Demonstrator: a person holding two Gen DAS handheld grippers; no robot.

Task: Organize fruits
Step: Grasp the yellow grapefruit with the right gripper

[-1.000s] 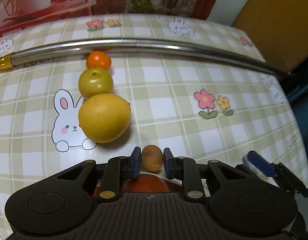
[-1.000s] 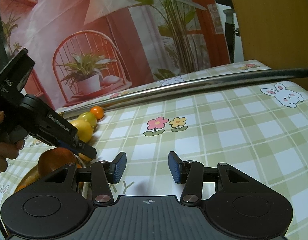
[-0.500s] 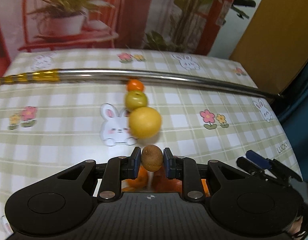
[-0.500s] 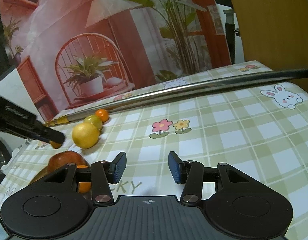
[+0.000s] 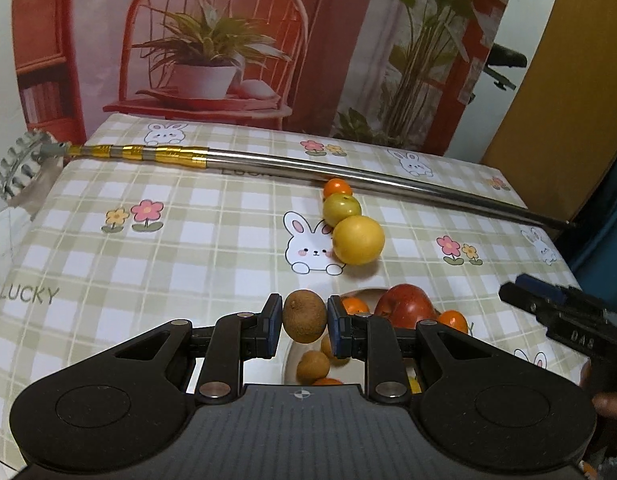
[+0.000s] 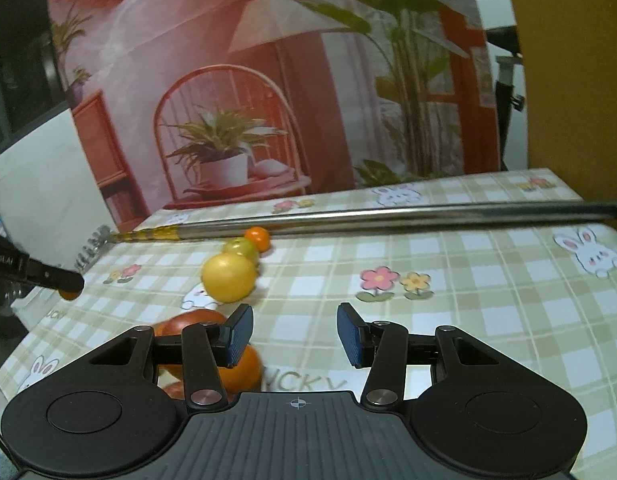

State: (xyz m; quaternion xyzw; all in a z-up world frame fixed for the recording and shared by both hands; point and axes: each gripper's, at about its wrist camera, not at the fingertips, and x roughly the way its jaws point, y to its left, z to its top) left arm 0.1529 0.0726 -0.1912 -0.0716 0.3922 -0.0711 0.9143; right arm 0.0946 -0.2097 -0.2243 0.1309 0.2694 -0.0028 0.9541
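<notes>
The left gripper is clamped on a small brown fruit; both blue pads press its sides, and the fruit is carried clear of the table. Directly beneath and behind the fingers lies a white plate with more fruit: another brown fruit below the held one, a red apple just right of the right finger, and small oranges beside the apple.

Ahead of the fingertips and slightly right, three fruits lie in a touching row on the checked tablecloth: a large yellow fruit nearest, a green fruit next, and a small orange fruit farthest, against a metal rod crossing the table.

The right gripper stands parted with nothing between its pads. An orange shows behind its left finger. The yellow, green and orange row lies ahead and left of its fingertips.
</notes>
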